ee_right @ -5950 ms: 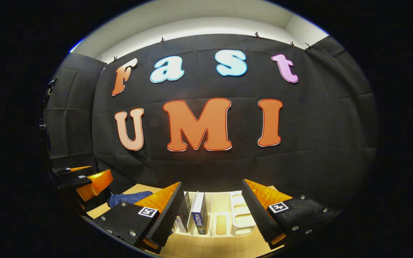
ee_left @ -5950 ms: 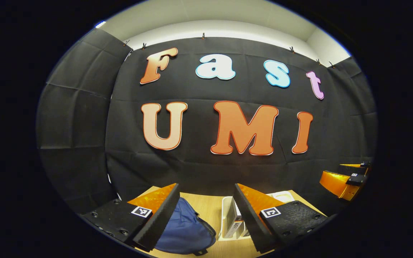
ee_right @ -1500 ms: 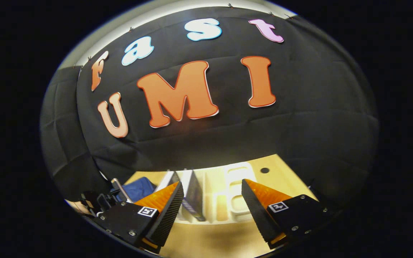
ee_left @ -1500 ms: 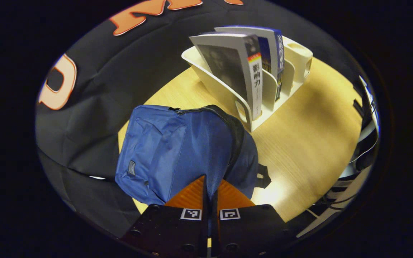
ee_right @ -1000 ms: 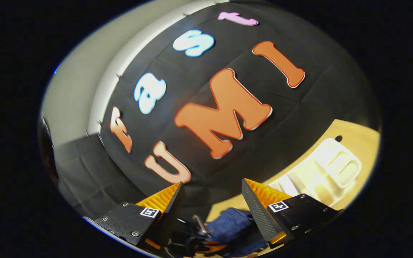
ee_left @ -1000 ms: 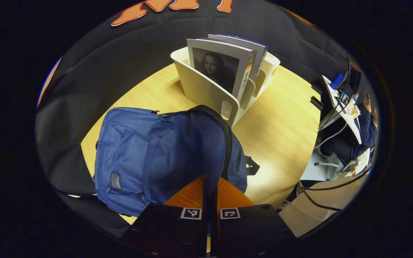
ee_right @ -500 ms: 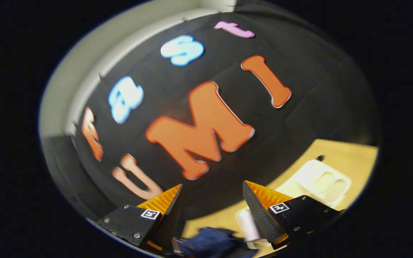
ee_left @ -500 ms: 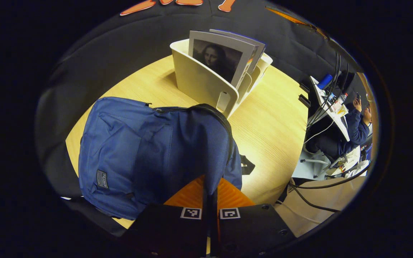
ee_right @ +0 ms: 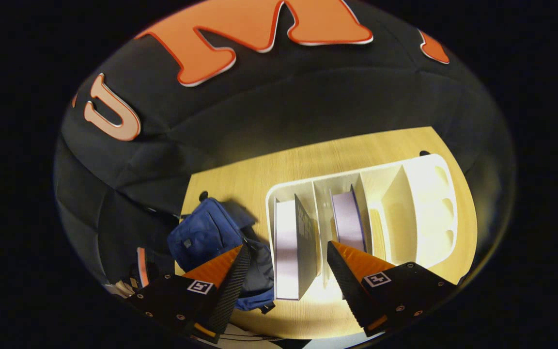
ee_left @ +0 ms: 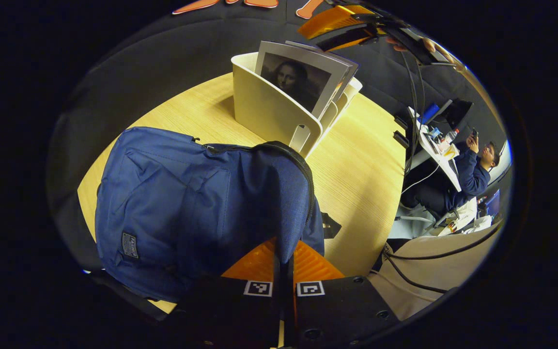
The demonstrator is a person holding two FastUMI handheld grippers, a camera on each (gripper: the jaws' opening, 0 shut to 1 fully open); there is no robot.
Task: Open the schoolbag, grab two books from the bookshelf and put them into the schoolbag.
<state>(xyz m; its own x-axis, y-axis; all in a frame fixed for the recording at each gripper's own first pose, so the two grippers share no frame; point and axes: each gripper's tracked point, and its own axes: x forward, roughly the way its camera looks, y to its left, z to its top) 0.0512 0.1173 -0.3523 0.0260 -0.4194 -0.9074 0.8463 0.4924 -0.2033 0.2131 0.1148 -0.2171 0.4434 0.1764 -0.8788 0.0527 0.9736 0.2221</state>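
The blue schoolbag (ee_left: 196, 203) is lying on the bench (ee_left: 361, 174) right beside the white bookshelf (ee_left: 269, 109), and a fold of its top fabric is pinched between the closed fingers of the left gripper (ee_left: 284, 257). The right gripper (ee_right: 286, 271) is held wide open above the two books (ee_right: 288, 247), empty. Probably best if the flap is kept lifted and taut so the zipper (ee_left: 303, 169) can be run open cleanly before anything's grabbed.

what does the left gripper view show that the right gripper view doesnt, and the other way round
Left gripper view: the left gripper shut on the schoolbag's blue fabric, a portrait on the front book's cover, and a seated person beyond the table.

Right gripper view: the bookshelf from above, one book in its first slot, another book in the next, the remaining compartments bare, between the open right gripper.

Both: schoolbag, bookshelf, books, and the wooden table.
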